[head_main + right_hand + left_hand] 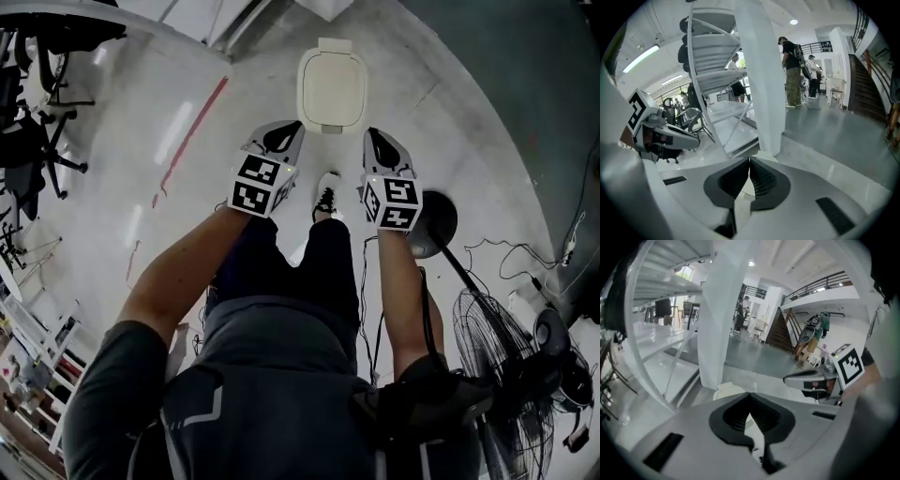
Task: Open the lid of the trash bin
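Standing on the pale floor (441, 112) is one cream trash bin (333, 125), its lid (331, 87) down flat, just ahead of two grippers held side by side. The left gripper (286, 137) points toward the bin's near left corner and the right gripper (378, 142) toward its near right. Neither touches the bin. Both have their jaws pressed together with nothing between them. A marker cube (258, 184) on each shows black-and-white squares. One black fan (502, 347) is at the lower right.

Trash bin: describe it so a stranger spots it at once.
On the pale concrete floor, look just ahead of the person's white shoe. The cream, rounded-rectangular trash bin stands there, lid shut. Unlike the black floor fan to the right, it is pale and boxy.
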A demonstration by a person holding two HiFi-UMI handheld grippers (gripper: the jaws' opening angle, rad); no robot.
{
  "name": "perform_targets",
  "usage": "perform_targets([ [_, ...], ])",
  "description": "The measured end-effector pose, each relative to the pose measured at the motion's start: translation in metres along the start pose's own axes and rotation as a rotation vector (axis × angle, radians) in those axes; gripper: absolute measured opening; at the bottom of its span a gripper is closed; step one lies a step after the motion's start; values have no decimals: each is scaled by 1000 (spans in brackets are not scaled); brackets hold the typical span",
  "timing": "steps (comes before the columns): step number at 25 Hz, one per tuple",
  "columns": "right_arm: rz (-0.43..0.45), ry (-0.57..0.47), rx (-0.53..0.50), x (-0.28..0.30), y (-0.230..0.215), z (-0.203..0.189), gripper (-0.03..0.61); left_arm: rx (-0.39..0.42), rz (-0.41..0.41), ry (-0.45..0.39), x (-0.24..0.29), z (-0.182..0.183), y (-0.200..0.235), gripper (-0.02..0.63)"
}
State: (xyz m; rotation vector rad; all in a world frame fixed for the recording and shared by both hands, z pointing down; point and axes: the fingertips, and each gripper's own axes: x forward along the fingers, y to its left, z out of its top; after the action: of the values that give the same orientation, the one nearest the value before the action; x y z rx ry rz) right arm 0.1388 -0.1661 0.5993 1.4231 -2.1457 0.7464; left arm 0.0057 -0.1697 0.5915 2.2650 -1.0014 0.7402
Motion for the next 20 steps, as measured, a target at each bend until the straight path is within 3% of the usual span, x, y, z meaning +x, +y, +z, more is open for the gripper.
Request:
perform_targets([
  [4,3,45,38,27,-3,-34,27,-19,-7,29,26,-24,6,8],
  [16,53,189,-9,110,-5,-127,26,-16,-47,159,101,-103,13,8],
  [20,56,267,-18,128,5,-164,27,-65,-40,204,118,-131,23,8],
])
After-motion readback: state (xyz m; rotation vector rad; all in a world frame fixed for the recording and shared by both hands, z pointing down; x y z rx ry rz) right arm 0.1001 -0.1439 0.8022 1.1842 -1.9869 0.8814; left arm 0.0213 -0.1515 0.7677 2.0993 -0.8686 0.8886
